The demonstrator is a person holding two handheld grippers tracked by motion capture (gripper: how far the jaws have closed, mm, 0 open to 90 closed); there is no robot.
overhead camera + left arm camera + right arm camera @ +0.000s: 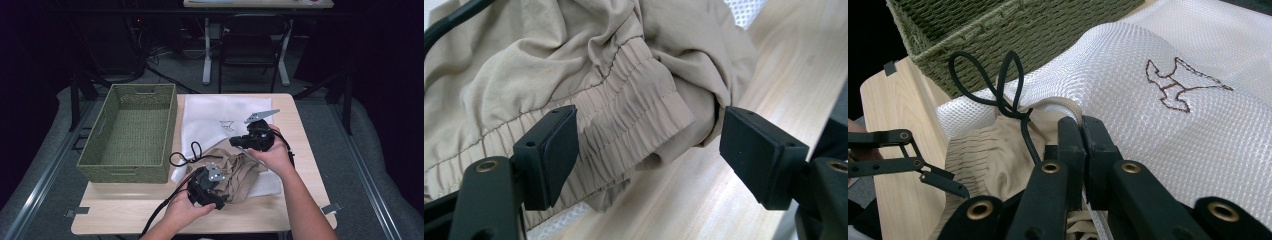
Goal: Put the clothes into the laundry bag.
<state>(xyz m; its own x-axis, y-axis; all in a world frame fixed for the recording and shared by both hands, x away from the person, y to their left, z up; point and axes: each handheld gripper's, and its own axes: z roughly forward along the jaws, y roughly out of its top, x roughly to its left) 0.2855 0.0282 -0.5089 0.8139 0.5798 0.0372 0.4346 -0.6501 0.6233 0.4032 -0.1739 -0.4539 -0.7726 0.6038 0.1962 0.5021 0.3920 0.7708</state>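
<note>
A beige garment (pixel 241 170) with an elastic waistband (pixel 624 125) lies bunched at the mouth of a white mesh bag (pixel 215 115) on the table. My left gripper (pixel 220 195) is low at the garment's near side. Its jaws stand open around the waistband end (pixel 656 150), and the pads do not press on it. My right gripper (pixel 234 142) comes in from the right and is shut (pixel 1080 122) on the mesh bag's beige-trimmed rim (pixel 1068 105). A black drawstring (pixel 1008 85) loops out beside it. The bag bears a brown stitched figure (pixel 1180 85).
A green woven basket (pixel 125 172) stands on the left half of the wooden table (pixel 305 150), close against the bag. A chair and table legs stand on the floor beyond the far edge. Bare wood shows along the near edge (pixel 734 200).
</note>
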